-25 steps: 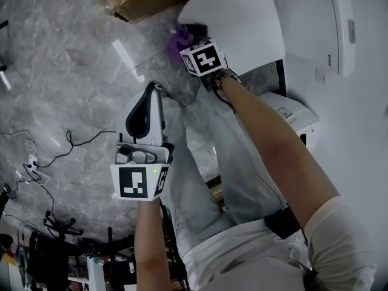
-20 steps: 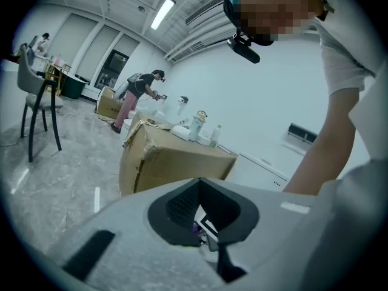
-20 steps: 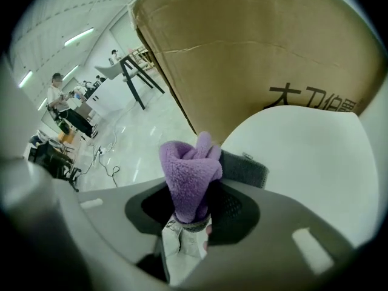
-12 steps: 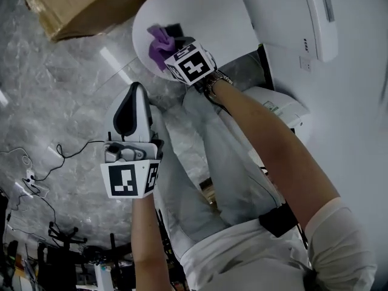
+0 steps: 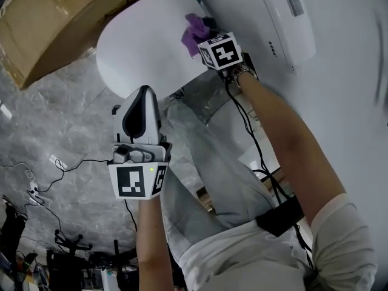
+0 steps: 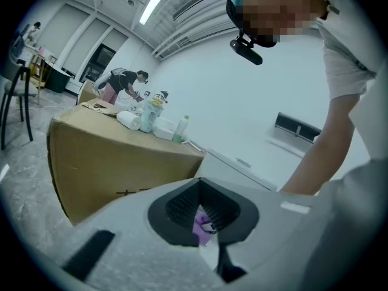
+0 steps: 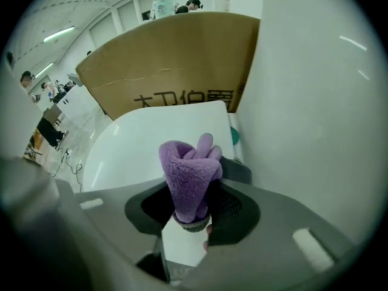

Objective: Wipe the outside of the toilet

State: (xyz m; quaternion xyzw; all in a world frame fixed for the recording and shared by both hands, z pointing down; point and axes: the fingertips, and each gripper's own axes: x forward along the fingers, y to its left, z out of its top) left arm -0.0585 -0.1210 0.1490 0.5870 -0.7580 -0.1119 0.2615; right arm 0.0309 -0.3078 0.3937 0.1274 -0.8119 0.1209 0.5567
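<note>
- Cardboard box (image 5: 54, 23): being left standing just beside the toilet.
- Left hand-held gripper (image 5: 141, 99): being held idle above the floor, jaws drawn almost together on nothing.
- Toilet (image 5: 139, 53): being addressed at the rear of its closed lid.
- Purple microfibre cloth (image 5: 193, 34): being clamped, bunched upright, by the right hand-held gripper (image 5: 207, 28).
- Handling judgement: the tuft is best being pressed flat and drawn in overlapping strokes, with the jaws being kept off the surface.

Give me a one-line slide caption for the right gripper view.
Right gripper clamps a purple cloth near the white toilet lid, cardboard box behind.
</note>
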